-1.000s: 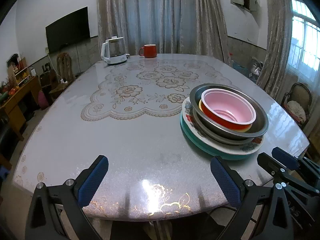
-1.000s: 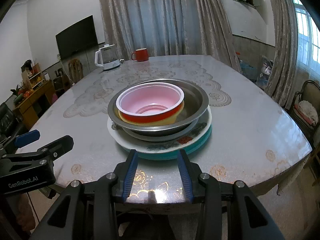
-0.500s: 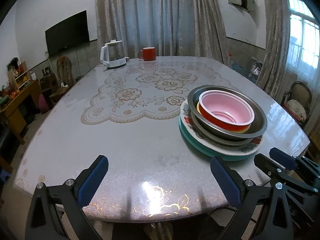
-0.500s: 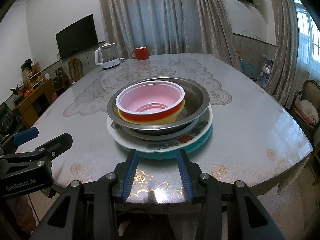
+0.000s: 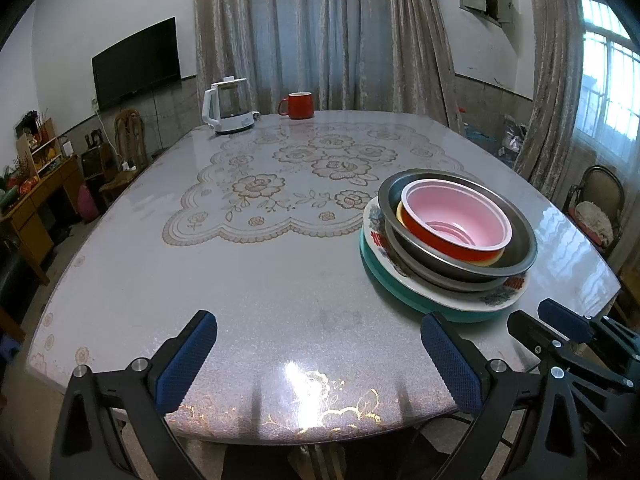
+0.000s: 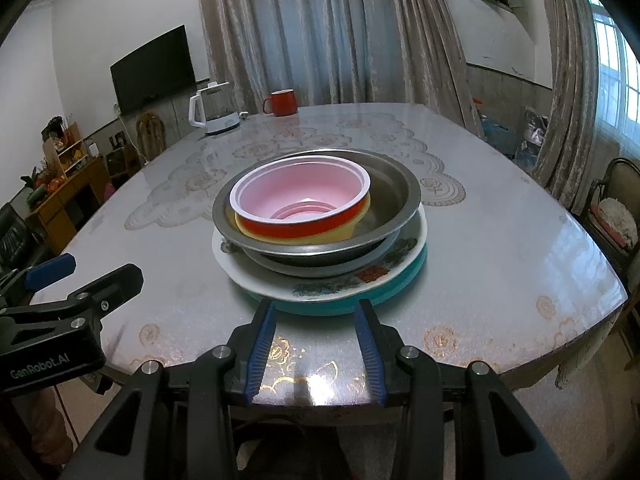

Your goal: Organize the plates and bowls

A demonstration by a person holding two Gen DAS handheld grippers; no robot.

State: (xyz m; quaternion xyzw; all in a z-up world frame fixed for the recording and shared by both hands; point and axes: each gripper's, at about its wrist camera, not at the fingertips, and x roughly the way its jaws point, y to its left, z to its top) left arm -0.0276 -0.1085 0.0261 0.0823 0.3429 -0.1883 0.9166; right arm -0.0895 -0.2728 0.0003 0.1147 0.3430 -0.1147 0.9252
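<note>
One stack of dishes stands on the table: a teal plate [image 6: 384, 294] at the bottom, a white flowered plate [image 6: 320, 286], steel bowls [image 6: 396, 184], a yellow bowl [image 6: 352, 226] and a red bowl with a pink inside [image 6: 298, 188] on top. The stack also shows at the right of the left wrist view, topped by the red bowl [image 5: 456, 220]. My right gripper [image 6: 316, 320] is open and empty, just before the teal plate's near edge. My left gripper [image 5: 320, 344] is wide open and empty over bare table, left of the stack.
A white kettle [image 5: 228, 112] and a red mug [image 5: 298, 105] stand at the table's far edge. A lace-patterned cloth [image 5: 296, 176] covers the table's middle. A chair [image 6: 614, 208] stands to the right. A wooden shelf [image 5: 36, 200] stands at the left.
Both grippers have drawn back and up slightly from the table. The stack has not moved.
</note>
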